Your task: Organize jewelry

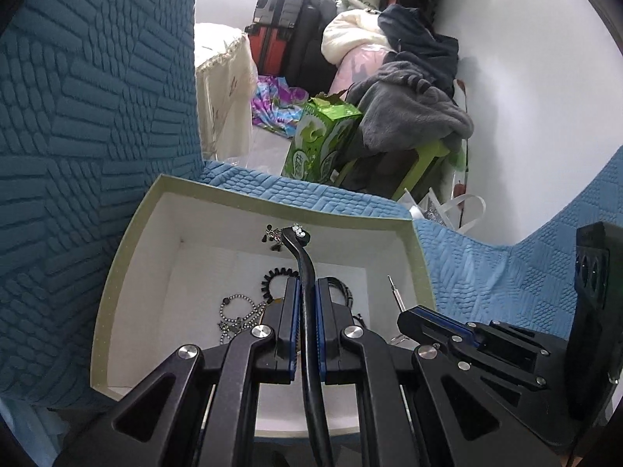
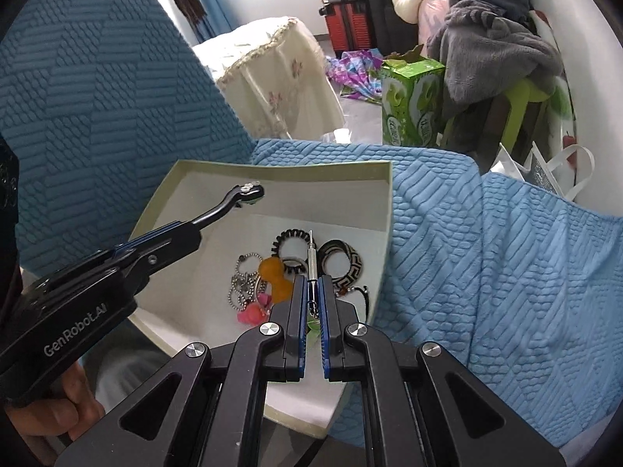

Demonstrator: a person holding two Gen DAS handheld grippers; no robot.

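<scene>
Now left tongs (image 1: 307,292) clamp a black hairband (image 1: 301,257); right tongs (image 2: 311,288) clamp a screwdriver (image 2: 311,257).

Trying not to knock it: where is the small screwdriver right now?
The small screwdriver is clamped in the right gripper, tip forward over the box, above the black hair tie and patterned bangle.

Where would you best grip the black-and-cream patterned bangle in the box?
Probably the patterned bangle's near rim, one finger inside the opening and one outside, coming from above. It lies flat on the floor of the box, near the right wall, so a side approach looks blocked.
</scene>
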